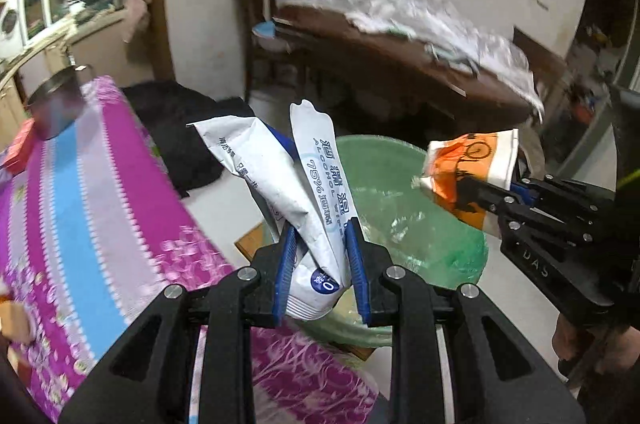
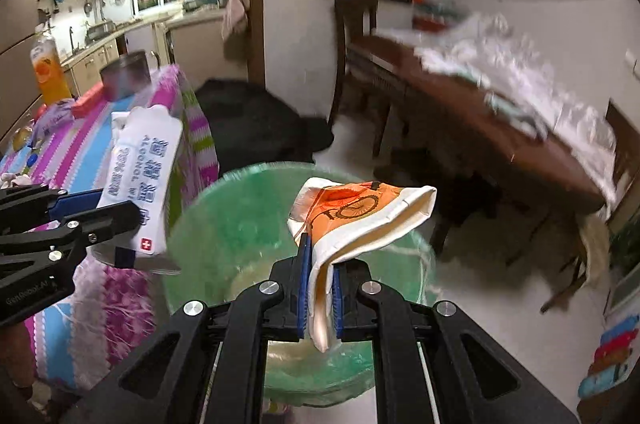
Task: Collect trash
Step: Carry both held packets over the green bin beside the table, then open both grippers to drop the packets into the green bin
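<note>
My left gripper (image 1: 320,236) is shut on a white alcohol-wipes packet (image 1: 316,184), folded and sticking up between the blue pads. It also shows at the left of the right wrist view (image 2: 140,176). My right gripper (image 2: 320,248) is shut on a crushed orange-and-white paper cup (image 2: 360,216), seen from the side in the left wrist view (image 1: 472,164). Both grippers hold their trash above a bin lined with a green bag (image 1: 420,184), which also shows in the right wrist view (image 2: 240,216).
A table with a pink, blue and white striped cloth (image 1: 100,204) stands left of the bin, with a metal pot (image 2: 124,76) and a juice bottle (image 2: 48,68) on it. A dark wooden table (image 2: 480,112) with crumpled plastic stands behind on the right. A black bag (image 2: 256,124) lies on the floor.
</note>
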`<state>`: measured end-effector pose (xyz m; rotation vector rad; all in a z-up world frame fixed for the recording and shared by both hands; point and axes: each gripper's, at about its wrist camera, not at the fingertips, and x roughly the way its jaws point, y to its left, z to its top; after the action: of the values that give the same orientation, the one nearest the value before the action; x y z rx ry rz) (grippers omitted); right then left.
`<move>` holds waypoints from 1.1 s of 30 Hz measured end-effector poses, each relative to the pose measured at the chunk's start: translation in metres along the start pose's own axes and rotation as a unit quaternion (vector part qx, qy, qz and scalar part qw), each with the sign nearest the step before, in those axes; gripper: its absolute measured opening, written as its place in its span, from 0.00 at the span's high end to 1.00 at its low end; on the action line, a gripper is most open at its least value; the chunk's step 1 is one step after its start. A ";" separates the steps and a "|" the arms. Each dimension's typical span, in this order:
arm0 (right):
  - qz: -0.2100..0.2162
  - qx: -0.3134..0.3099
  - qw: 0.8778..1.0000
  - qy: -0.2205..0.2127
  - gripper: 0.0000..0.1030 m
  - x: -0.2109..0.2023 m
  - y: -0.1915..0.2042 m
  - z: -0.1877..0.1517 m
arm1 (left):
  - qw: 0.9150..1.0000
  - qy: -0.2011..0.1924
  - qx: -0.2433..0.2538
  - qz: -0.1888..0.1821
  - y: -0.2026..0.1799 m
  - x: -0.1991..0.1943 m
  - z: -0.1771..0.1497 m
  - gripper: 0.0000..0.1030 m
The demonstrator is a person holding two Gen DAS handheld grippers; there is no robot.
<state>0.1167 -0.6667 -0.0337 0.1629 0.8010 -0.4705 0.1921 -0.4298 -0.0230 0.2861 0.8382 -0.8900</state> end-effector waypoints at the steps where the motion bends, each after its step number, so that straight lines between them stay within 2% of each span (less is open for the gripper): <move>1: 0.002 0.004 1.000 0.010 0.90 0.010 -0.003 -0.003 | 1.000 0.004 0.003 0.000 -0.003 0.004 -0.001 0.76; 4: 0.000 0.004 1.000 0.023 0.90 0.024 -0.005 -0.004 | 1.000 0.019 0.008 0.000 -0.003 0.019 0.003 0.76; 10: -0.002 0.001 1.000 0.031 0.90 0.030 0.001 -0.016 | 1.000 0.022 0.007 0.004 -0.007 0.023 0.005 0.76; 13: -0.004 -0.002 1.000 0.030 0.90 0.017 0.009 -0.030 | 1.000 0.020 0.009 0.005 -0.007 0.025 0.006 0.76; 20: -0.017 -0.004 1.000 0.021 0.90 0.005 0.005 -0.030 | 1.000 0.016 -0.004 0.017 0.006 0.030 0.008 0.76; 28: -0.012 -0.004 1.000 0.026 0.90 0.008 0.009 -0.037 | 1.000 0.013 0.003 0.017 0.000 0.033 0.011 0.76; 33: -0.012 -0.003 1.000 0.024 0.88 0.009 0.009 -0.039 | 1.000 0.013 -0.006 0.017 0.003 0.037 0.014 0.72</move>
<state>0.1008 -0.6498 -0.0669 0.1596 0.8523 -0.4883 0.2143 -0.4564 -0.0419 0.3015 0.8595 -0.8519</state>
